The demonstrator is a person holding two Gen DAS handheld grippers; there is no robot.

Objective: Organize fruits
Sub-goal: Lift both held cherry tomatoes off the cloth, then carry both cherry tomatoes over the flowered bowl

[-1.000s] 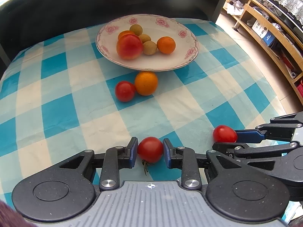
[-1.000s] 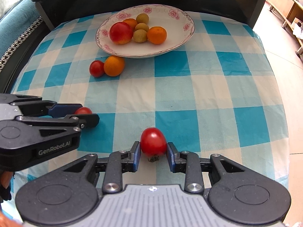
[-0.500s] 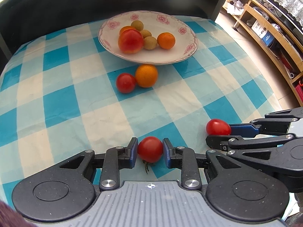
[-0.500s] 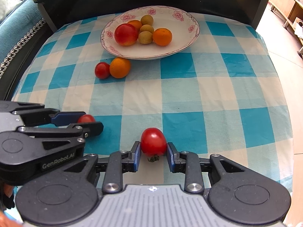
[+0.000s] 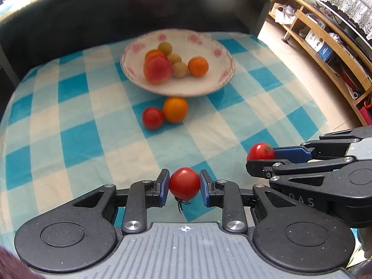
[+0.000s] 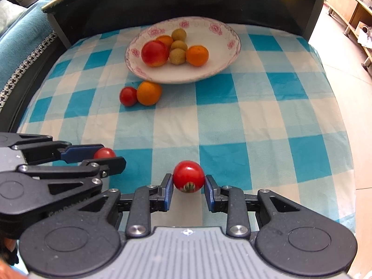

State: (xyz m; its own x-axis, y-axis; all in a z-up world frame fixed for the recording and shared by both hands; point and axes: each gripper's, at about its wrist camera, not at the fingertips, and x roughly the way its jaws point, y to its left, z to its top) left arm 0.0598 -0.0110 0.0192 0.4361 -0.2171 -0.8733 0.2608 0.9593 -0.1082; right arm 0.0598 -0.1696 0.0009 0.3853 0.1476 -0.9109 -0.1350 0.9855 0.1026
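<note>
Both grippers carry fruit for the floral plate (image 6: 232,53): left gripper (image 5: 184,184) clamped on a cherry tomato (image 5: 184,183), right gripper (image 6: 188,181) clamped on another tomato (image 6: 188,176); loose tomato (image 6: 128,96) and orange (image 6: 149,93) wait beside the plate

A blue-and-white checked cloth (image 6: 232,125) covers the desk, lit brightly from above. Behind the desk stands a dark raised board (image 6: 186,2). To the right of the desk lies a pale tiled floor (image 6: 344,74), and past it runs a long wooden shelf (image 5: 325,39) with boxes. Left of the desk sits a teal cushion (image 6: 21,34).
</note>
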